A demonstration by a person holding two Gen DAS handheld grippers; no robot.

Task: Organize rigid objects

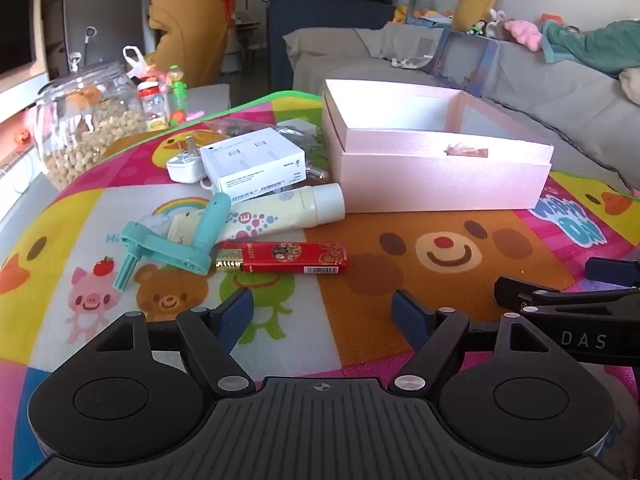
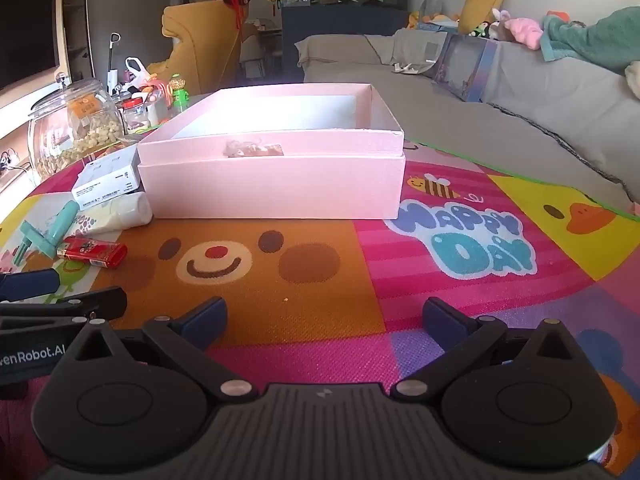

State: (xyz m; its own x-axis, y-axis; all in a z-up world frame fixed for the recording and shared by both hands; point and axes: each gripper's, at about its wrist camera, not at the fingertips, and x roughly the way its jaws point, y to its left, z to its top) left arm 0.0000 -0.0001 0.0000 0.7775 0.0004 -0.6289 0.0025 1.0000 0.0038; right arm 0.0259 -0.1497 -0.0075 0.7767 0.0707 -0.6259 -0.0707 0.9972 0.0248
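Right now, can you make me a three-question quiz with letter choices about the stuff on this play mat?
1. Where does the red lighter lie?
A. inside the pink box
B. on the mat, in front of the cream tube
C. on the sofa

2. What colour is the hand-crank toy?
A. teal
B. purple
C. black

3. How is the pink box right now?
A. shut with a lid
B. tipped on its side
C. open on top, with nothing seen inside

Answers:
1 B, the lighter rests on the mat just in front of the cream tube.
2 A, its handle and crank are teal.
3 C, its top is open and the inside walls look bare.
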